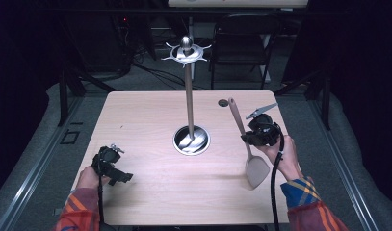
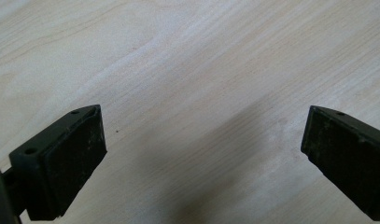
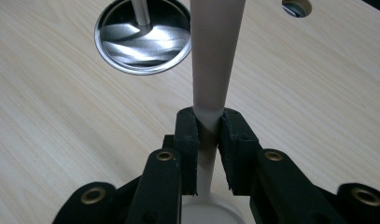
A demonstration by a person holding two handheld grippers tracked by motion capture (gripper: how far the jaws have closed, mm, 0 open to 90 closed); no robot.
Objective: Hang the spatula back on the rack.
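Note:
A beige spatula [image 1: 245, 139] is lifted off the table at the right, handle pointing away from the person and blade [image 1: 257, 172] toward them. My right gripper [image 1: 251, 139] is shut on the spatula handle [image 3: 214, 60], which runs up between the pads [image 3: 187, 140]. A metal utensil stand [image 1: 189, 96] with a round shiny base [image 1: 191, 140] and hooked top [image 1: 186, 50] rises at the table's middle; its base [image 3: 143, 35] lies ahead of the right gripper. My left gripper [image 1: 117, 175] rests low at the table's left front, its jaws wide apart over bare wood, its pads [image 2: 71, 161] holding nothing.
A light wooden table [image 1: 150, 183] carries everything. A small round hole [image 1: 223, 102] sits near its far edge, also seen as a grommet [image 3: 296, 5]. A dark folding chair [image 1: 246, 43] stands behind the table. Grey floor surrounds it.

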